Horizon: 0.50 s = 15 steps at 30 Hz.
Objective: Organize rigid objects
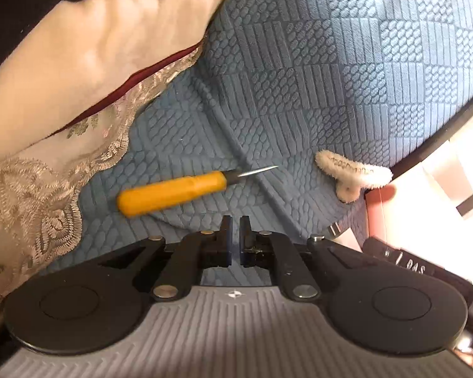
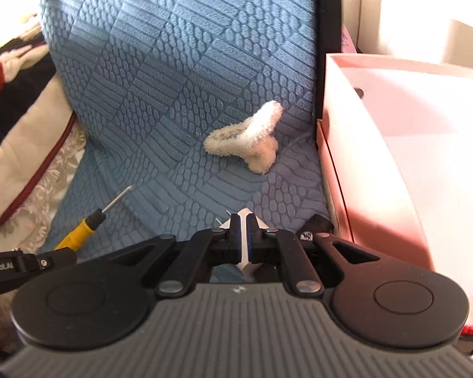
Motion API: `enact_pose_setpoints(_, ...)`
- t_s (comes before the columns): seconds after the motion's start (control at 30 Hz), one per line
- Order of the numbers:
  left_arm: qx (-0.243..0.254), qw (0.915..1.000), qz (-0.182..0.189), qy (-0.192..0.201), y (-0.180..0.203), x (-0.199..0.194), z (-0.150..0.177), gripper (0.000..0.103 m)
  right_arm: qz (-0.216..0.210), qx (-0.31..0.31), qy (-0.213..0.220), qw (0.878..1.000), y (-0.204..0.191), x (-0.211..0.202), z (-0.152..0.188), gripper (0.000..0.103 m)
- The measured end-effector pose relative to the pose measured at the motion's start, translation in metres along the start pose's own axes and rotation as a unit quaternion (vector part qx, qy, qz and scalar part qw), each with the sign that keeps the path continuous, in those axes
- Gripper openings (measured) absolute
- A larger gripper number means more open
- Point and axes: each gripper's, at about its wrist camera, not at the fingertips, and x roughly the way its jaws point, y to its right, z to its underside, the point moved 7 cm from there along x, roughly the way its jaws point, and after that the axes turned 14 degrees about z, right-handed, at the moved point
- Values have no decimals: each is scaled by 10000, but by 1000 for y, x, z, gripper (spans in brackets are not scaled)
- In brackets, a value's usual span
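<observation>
Right wrist view shows your right gripper (image 2: 243, 239) pinching a white object (image 2: 244, 245), pink box (image 2: 356, 170) to its right; your empty left gripper (image 1: 235, 236), nearly pressed together, risks nudging the screwdriver (image 1: 173, 193) just ahead.

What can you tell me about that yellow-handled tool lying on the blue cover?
The yellow-handled tool looks like a small screwdriver or awl: a smooth, rounded yellow handle that looks plastic, a short black collar, then a thin bare metal shaft ending in a narrow tip. It lies flat on the blue textured cover, handle toward the lace-edged cushion, tip toward the fluffy white hair clip. Nothing grips it; the left claw is just short of it, fingers nearly together.
</observation>
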Motion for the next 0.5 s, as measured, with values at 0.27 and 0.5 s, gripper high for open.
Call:
enact_pose_setpoints(0.27,24,10000,76,7,0,6,-8,7,-45,-569,-78,9983,-14,8,3,45)
enact_pose_setpoints(0.5,658,9974,-298,-51,1,18,-37,56,22,-1128,-91,9936,-27,17,8,53)
